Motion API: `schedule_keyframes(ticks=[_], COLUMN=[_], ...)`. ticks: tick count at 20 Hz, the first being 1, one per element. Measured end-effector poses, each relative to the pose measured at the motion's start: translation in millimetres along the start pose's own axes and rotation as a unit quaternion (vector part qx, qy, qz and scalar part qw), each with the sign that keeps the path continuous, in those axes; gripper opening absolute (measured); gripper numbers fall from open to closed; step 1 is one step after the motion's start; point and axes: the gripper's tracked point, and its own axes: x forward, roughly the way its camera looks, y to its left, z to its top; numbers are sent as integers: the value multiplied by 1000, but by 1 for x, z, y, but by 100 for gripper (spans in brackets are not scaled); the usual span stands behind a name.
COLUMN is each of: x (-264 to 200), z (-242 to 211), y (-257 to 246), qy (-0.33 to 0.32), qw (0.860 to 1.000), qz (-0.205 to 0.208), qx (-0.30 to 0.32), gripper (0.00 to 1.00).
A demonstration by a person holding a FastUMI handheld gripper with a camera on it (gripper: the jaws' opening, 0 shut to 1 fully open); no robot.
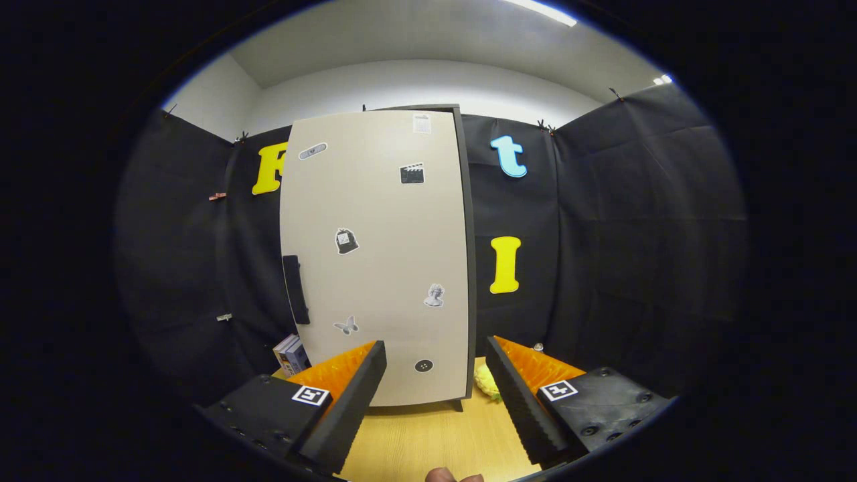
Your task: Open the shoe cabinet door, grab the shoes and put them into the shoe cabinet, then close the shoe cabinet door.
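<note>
Two black, ridged fingers with orange backing belonged to the gripper [435, 375], and they stood wide apart with nothing between them, their tips just short of the tall beige shoe cabinet [378, 254]. That cabinet stood upright on the light wooden tabletop [428, 442], its flat door shut and dotted with small black-and-white stickers [346, 240]. A black vertical bar handle [295, 289] sat on the cabinet door's left edge, above the left finger. A small stack of boxes [290, 355] rested on the table just left of the cabinet's base, beside the left finger's tip. A pale yellow, bumpy object [487, 383] lay just right of the cabinet's base, partly hidden by the right finger; what it was could not be told. Fingertips of a hand [452, 476] showed in front of the cabinet, nearest the camera.
</note>
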Motion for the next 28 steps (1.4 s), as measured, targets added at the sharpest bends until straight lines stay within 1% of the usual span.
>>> schedule_keyframes(ticks=[14,21,28], x=[-2,1,9], z=[-1,-3,-17], y=[-2,-8,-11], qy=[2,6,21], qw=[1000,1000,999], qz=[2,14,30], qx=[-2,5,10], gripper=[98,98,98])
